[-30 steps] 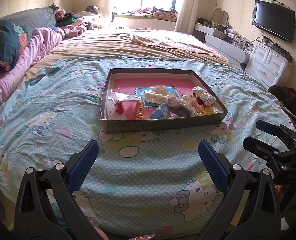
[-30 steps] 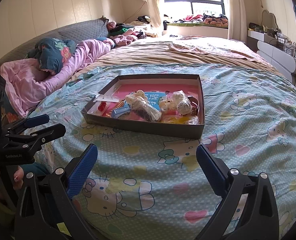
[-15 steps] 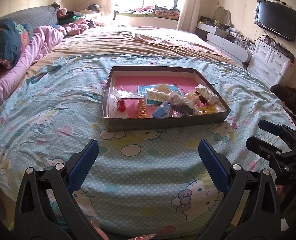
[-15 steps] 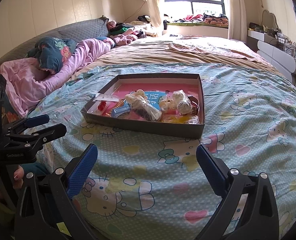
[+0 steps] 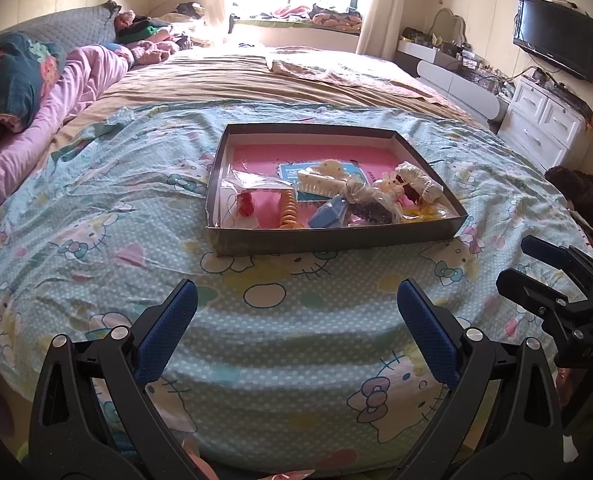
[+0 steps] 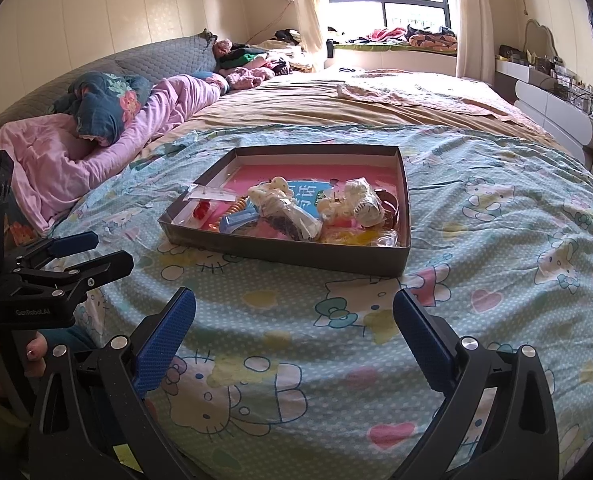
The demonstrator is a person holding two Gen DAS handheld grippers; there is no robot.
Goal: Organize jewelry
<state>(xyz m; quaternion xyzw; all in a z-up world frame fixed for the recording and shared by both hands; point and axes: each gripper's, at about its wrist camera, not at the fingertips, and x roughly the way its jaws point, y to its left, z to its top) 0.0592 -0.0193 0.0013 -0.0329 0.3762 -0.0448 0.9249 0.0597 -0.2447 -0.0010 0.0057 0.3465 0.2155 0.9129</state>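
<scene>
A shallow dark cardboard box (image 5: 328,240) with a pink floor lies on the bed; in the right wrist view it shows ahead (image 6: 296,258). It holds several hair and jewelry pieces: a red item in a clear bag (image 5: 246,204), an orange spiral tie (image 5: 288,212), a blue clip (image 5: 330,214), a cream claw clip (image 5: 320,178) and a yellow piece (image 5: 426,213). My left gripper (image 5: 296,332) is open and empty, short of the box. My right gripper (image 6: 294,332) is open and empty, also short of the box.
The bed has a Hello Kitty sheet (image 5: 108,240) and a tan blanket (image 5: 256,80) behind. Pink bedding (image 6: 96,152) lies at the left. White drawers (image 5: 544,124) and a TV (image 5: 556,38) stand at the right. Each gripper shows in the other's view (image 5: 560,292) (image 6: 56,268).
The left wrist view has tilted slightly and drawn a little nearer the box. The right gripper has hardly moved. Both stay open.
</scene>
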